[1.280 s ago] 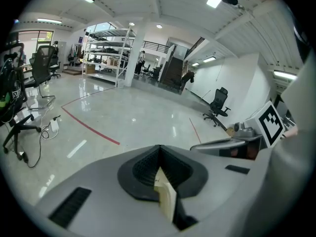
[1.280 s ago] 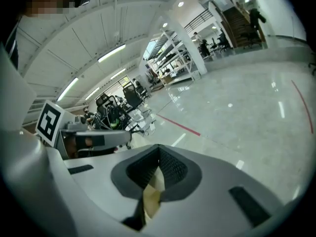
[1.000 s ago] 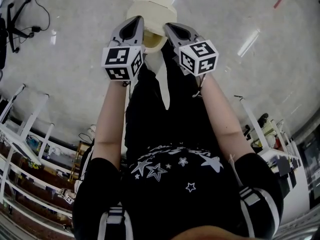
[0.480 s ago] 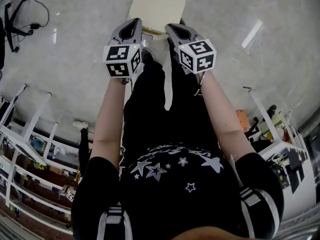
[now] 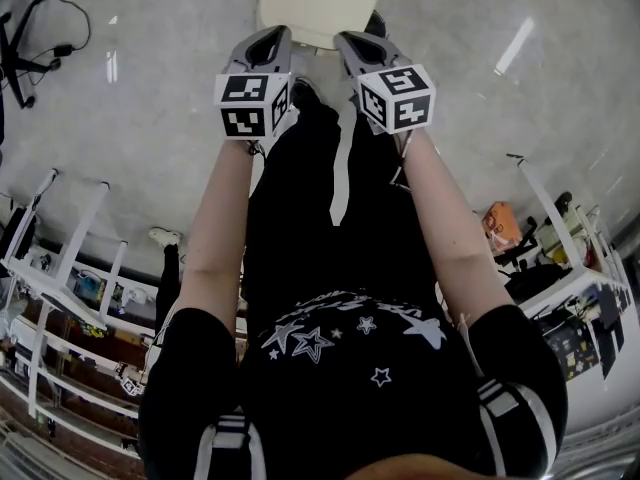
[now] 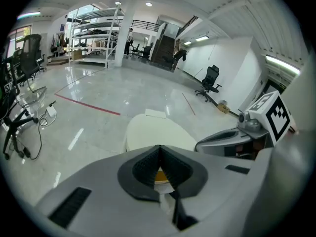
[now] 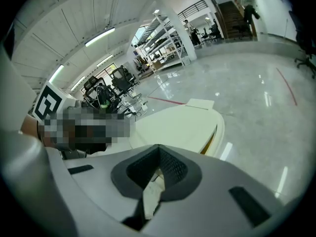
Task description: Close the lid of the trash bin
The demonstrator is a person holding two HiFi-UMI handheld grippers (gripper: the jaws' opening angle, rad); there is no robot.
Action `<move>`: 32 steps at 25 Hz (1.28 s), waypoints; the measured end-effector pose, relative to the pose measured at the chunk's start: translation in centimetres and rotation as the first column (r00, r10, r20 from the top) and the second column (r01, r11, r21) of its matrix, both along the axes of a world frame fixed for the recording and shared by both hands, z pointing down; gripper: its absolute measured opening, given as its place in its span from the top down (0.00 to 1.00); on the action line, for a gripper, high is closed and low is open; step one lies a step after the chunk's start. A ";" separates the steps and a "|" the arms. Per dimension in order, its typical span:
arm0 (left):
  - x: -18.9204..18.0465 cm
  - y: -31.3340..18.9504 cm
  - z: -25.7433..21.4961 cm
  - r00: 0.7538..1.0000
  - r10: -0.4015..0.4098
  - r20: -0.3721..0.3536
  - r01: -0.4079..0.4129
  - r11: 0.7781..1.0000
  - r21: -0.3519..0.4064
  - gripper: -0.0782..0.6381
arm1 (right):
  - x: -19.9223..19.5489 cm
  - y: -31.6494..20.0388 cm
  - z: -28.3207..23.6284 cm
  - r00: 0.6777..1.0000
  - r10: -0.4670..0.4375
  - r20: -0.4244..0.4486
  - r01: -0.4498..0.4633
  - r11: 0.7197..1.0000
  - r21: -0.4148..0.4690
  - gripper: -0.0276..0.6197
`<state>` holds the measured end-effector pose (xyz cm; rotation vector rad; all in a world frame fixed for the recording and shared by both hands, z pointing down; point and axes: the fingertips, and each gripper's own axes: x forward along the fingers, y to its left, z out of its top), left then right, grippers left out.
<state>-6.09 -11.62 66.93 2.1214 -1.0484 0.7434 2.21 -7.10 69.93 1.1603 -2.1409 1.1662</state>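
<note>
Head view: cream lid (image 5: 322, 3) lies flat, low over the grey floor (image 5: 150, 88), straight ahead. Left gripper (image 5: 272, 36) and right gripper (image 5: 348, 40) reach its near edge side by side, each with jaws pressed together, empty. Right gripper view shows a yellow strip (image 7: 211, 140) under the lid's rim

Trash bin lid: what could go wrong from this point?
1. The lid shows a yellow slit along one edge in the right gripper view. It may not be fully seated, so backing off now could leave it ajar.
2. The left gripper and right gripper, fingers together, sit over the lid's near edge. Pressing there could make them skid off.
</note>
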 end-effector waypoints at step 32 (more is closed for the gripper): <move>-2.3 1.2 10.0 0.985 0.096 0.141 -0.070 0.982 -0.177 0.88 | -1.7 1.6 8.7 0.995 -0.050 -0.082 0.036 0.986 -0.165 0.95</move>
